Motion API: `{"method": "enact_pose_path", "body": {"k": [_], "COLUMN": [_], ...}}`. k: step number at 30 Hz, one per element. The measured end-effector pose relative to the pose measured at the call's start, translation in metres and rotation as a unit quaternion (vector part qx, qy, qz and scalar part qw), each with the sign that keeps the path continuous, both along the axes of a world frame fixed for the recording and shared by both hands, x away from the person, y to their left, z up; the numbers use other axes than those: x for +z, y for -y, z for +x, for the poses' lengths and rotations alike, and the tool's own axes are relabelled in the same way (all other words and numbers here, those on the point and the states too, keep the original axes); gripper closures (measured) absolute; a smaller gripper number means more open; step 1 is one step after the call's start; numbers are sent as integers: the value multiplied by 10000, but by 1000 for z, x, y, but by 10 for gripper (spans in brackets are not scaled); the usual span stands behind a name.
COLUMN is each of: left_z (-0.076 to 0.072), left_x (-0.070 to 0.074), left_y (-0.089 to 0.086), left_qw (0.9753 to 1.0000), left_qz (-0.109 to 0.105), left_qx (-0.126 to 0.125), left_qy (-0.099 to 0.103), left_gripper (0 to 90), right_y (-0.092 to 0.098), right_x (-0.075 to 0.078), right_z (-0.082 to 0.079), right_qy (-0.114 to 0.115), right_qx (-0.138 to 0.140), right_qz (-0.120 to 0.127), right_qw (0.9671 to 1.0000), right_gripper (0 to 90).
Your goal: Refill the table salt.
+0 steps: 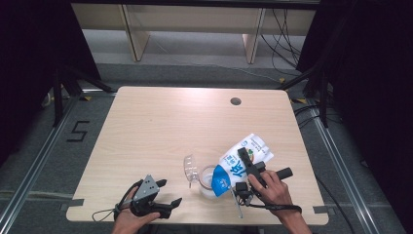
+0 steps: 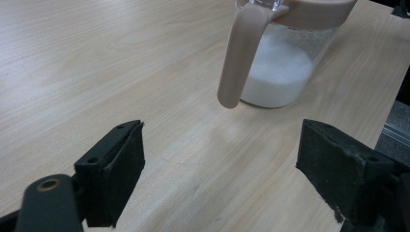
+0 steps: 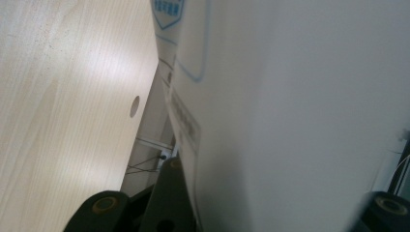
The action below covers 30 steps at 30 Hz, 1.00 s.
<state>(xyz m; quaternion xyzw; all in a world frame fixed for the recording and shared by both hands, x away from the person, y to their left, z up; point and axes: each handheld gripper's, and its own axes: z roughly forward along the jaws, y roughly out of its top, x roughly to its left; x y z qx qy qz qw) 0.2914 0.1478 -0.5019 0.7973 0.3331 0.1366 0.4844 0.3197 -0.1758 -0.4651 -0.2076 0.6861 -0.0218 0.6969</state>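
The right claw (image 1: 249,168) is clamped on the white bag (image 1: 241,163), tilting its mouth over the jar (image 1: 209,181) to pour; the left claw (image 1: 163,195) rests apart on the tabletop (image 1: 160,122), clear of the pour.

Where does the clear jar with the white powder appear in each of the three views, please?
High view: the jar stands near the table's front edge, under the tilted bag's lower end.
Left gripper view: top, right of middle, beyond the open jaws; its beige handle hangs toward the camera.
Right gripper view: not in it; the bag covers most.
Shared landmark: the wooden table.
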Motion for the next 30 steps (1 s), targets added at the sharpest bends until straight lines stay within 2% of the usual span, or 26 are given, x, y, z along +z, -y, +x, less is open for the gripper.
{"method": "enact_pose_path", "body": {"k": [1,11,15,18,19,21,29,30], "left_z": [0,0,0,-1,-1,-1,-1,-1], "left_x": [0,0,0,0,0,0,0,0], "left_y": [0,0,0,0,0,0,0,0], "left_qw": [10000,10000,10000,10000,10000,10000,10000,10000], "left_qz": [0,-5,6,2,0,0,3,5], "left_qx": [0,25,12,22,22,25,22,23], "left_qy": [0,-16,-3,-12,-13,-16,-14,-13], "left_gripper": [166,166,166,166,166,166,166,166], "right_y": [0,0,0,0,1,1,1,0], "right_x": [-1,0,1,2,-1,0,0,2], "right_z": [-1,-1,-2,-1,-2,-2,-2,-1], "right_qy": [-3,-13,-45,-19,-76,-64,-59,-48], "right_qx": [-36,-44,-153,-81,-199,-139,-144,-101], "right_qz": [59,79,80,9,227,145,141,53], "right_qw": [10000,10000,9998,10000,9995,9998,9998,9999], "right_gripper": [774,781,785,786,786,788,795,796]}}
